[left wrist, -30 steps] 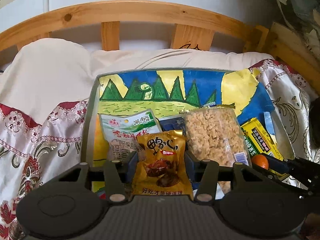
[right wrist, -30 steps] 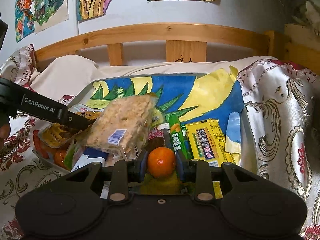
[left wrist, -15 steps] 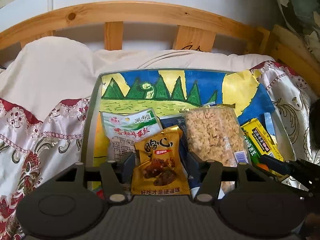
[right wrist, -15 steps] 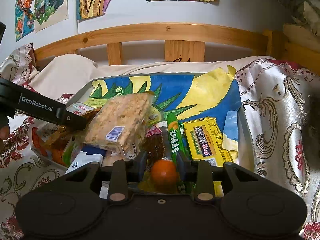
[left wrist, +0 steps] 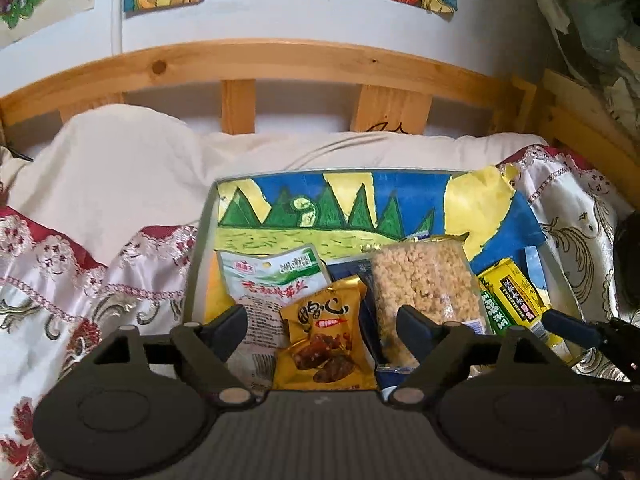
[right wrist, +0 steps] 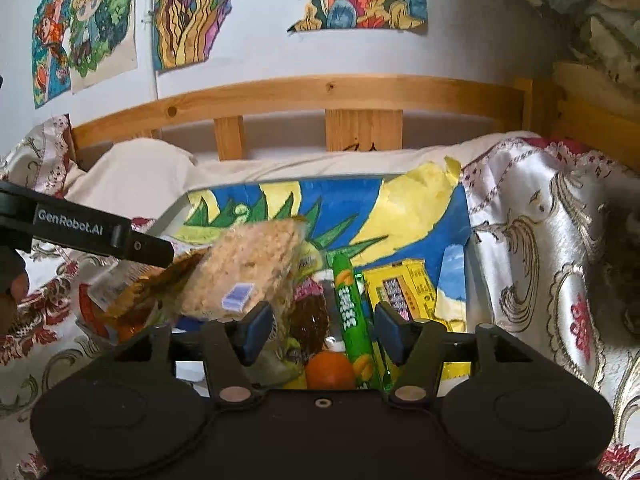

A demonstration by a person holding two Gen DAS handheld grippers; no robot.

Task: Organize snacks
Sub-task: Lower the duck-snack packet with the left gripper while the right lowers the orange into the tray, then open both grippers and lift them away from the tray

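Note:
A grey tray (left wrist: 199,252) lined with a painted sheet holds the snacks. In the left wrist view a golden packet (left wrist: 325,344) lies flat between the opening jaws of my left gripper (left wrist: 323,328), and the pads stand clear of it. A white-green packet (left wrist: 276,276) and a bag of rice crisps (left wrist: 428,292) flank it. In the right wrist view my right gripper (right wrist: 323,330) is also opening. An orange (right wrist: 330,368) rests low between its fingers, untouched, beside a green tube (right wrist: 352,320). The rice crisps bag (right wrist: 244,276) leans at the left.
A yellow box (right wrist: 404,292) lies at the tray's right side (left wrist: 516,292). The left gripper's finger (right wrist: 100,232) reaches in over the tray's left edge (right wrist: 172,220). Embroidered bedding (right wrist: 540,260) surrounds the tray and a wooden headboard (left wrist: 320,64) stands behind it.
Both grippers have opened. The left let go of the golden packet, which now lies in the tray. The right let go of the orange, which sank lower between its fingers.

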